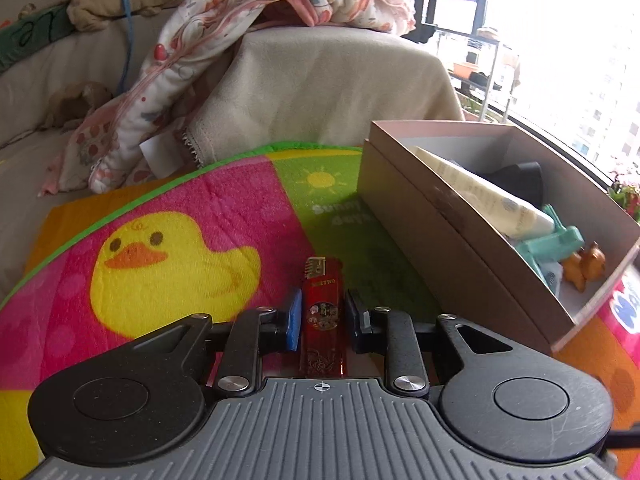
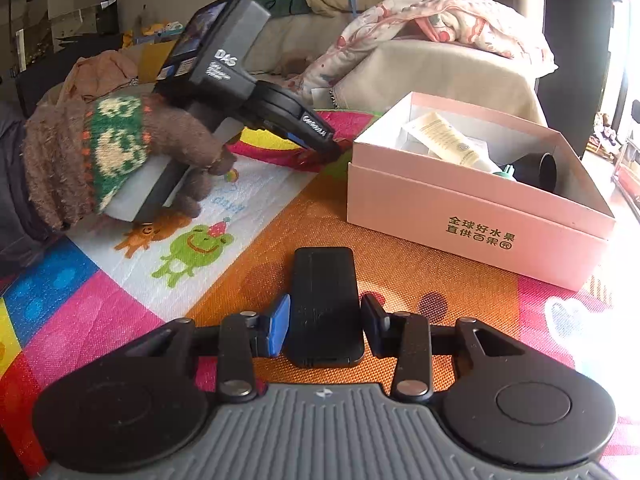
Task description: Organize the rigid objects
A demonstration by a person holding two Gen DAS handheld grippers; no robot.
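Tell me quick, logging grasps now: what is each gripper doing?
Left gripper: around the red lighter; firm grip cannot be told.
Right gripper: around the black case; same doubt.

Beige sofa with pink blanket behind colourful play mat; bright window at right.

Left claw low, pads close-set, right claw low — gloved left hand gripping its handle
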